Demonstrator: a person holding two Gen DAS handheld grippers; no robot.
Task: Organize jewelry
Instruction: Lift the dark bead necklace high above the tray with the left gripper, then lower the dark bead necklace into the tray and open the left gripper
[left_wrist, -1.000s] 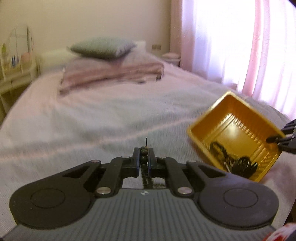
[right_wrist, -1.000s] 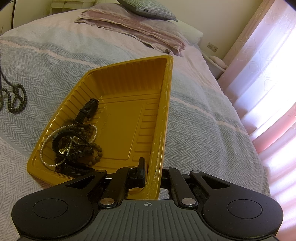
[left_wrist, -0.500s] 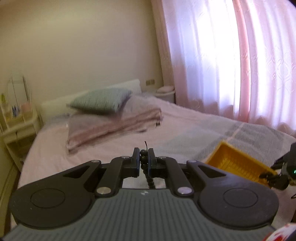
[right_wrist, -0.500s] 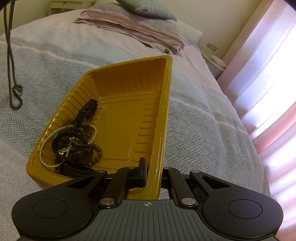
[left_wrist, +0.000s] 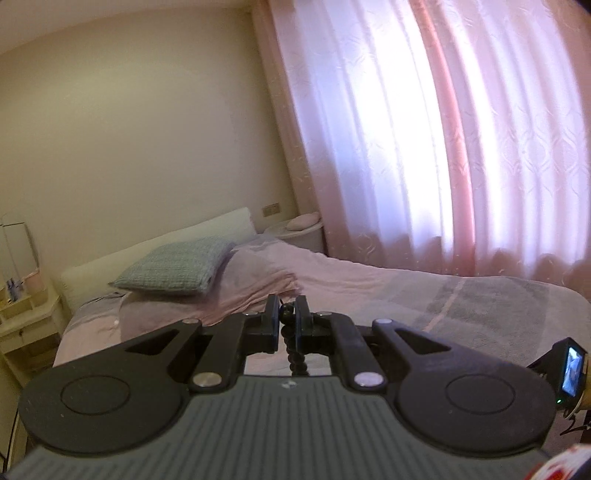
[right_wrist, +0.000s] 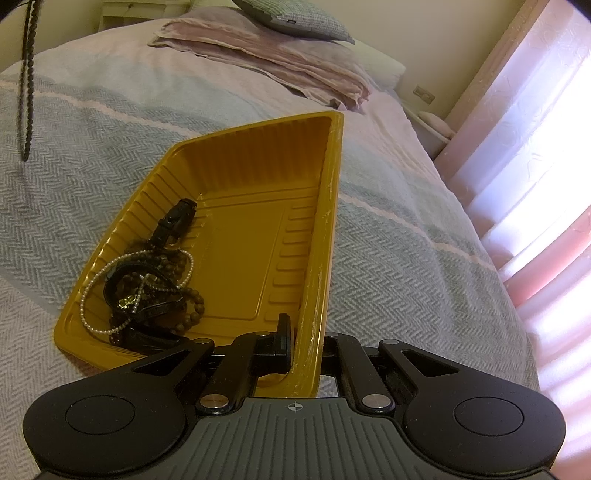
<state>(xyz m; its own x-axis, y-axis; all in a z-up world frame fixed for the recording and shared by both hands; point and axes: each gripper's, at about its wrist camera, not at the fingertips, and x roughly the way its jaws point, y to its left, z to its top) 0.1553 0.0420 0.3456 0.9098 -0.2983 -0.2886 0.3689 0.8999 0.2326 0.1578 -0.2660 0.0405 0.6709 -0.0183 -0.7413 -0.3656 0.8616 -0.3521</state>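
Note:
My left gripper is shut on a dark beaded necklace, whose beads hang down between the fingers. In the right wrist view that necklace dangles as a long strand at the far left, high above the bedspread. My right gripper is shut on the right rim of a yellow plastic tray, which is tilted on the bed. In the tray's near-left corner lie a white pearl string, brown beads and dark bracelets.
The grey herringbone bedspread surrounds the tray. A folded pink blanket and a grey pillow lie at the head of the bed. Pink curtains hang along the right; a pale dresser stands at the left.
My left gripper has risen with the necklace, lifting the strand off the bedspread until it hangs free. The tray has dropped out of the left wrist view. The right gripper and tray stayed still.

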